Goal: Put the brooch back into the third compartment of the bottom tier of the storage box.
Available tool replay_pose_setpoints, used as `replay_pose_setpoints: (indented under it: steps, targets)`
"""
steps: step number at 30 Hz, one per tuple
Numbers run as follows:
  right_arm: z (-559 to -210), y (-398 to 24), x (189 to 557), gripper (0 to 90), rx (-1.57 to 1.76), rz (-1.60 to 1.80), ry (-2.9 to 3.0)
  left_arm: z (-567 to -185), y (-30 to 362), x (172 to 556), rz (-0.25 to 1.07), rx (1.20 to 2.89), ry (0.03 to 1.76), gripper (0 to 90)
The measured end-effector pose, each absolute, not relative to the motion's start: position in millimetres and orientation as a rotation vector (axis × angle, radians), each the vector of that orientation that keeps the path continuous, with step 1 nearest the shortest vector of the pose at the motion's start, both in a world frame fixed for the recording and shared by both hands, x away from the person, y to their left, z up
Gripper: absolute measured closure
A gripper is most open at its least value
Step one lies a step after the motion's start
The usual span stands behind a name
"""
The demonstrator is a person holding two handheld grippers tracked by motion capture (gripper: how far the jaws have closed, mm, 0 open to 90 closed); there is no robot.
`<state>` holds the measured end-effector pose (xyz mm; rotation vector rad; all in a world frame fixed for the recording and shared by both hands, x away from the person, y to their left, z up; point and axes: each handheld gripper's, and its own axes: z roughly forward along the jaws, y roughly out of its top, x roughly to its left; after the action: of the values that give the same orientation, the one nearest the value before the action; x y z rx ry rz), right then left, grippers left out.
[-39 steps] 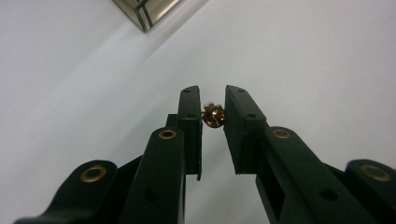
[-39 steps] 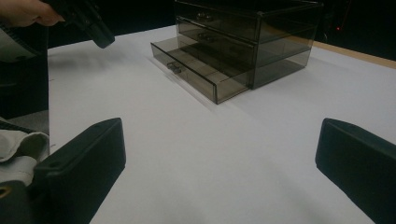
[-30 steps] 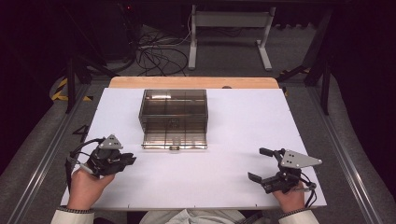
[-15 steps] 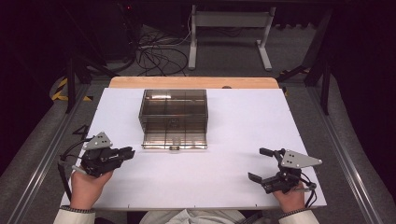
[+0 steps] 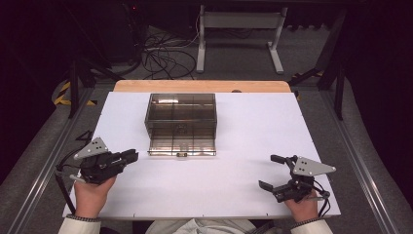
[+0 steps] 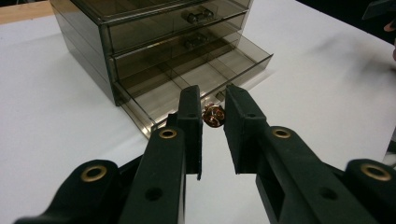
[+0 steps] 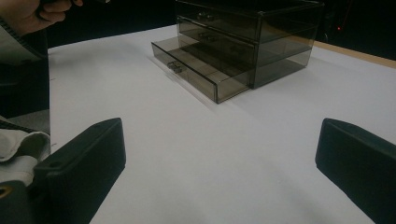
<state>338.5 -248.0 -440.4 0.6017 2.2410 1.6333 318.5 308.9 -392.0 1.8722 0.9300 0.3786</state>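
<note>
**High view: small trinket pinched in the left claw, bottom drawer standing open**

The left gripper view shows the left claw clamped on a small coppery ornament, which sits right at the tips of the two black jaws. It looks like a ring or knotted bit of metal; it is too small to say more. Beyond it stands the smoky drawer box, three drawers high, with its bottom drawer pulled out towards the person and split by dividers into compartments. In the high view the left claw hangs above the white bench, near the drawer's front left corner but apart from it.

The right claw rests low near the right front of the bench, well apart from the box, with its jaws spread wide and nothing between them; the right gripper view looks across bare bench to the drawer box.

The work in hand reads as dropping the ornament into the open drawer. The risks, as I judge them:

- The grip is at the very tips, on a small, hard, rounded piece. A jolt or slight loosening could let it squirt out and roll across the bench.
- Released too high or over a divider, it may bounce into the wrong compartment or over the drawer's front wall.
- The box looks light. A jaw nudging the drawer's edge could push the drawer shut or slide the box, with the right claw too far away to steady it.
</note>
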Motion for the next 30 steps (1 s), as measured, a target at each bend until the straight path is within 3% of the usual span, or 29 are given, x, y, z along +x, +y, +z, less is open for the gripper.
replay_pose_setpoints:
  steps: [18,30]
  targets:
    - [-441,-247,339,2.3,0.604,1.632,2.243,-387,301,318,0.426,1.831,0.865,77.5]
    - [-441,-247,339,2.3,0.6,1.63,2.245,-381,276,331,0.406,1.839,0.811,77.5]
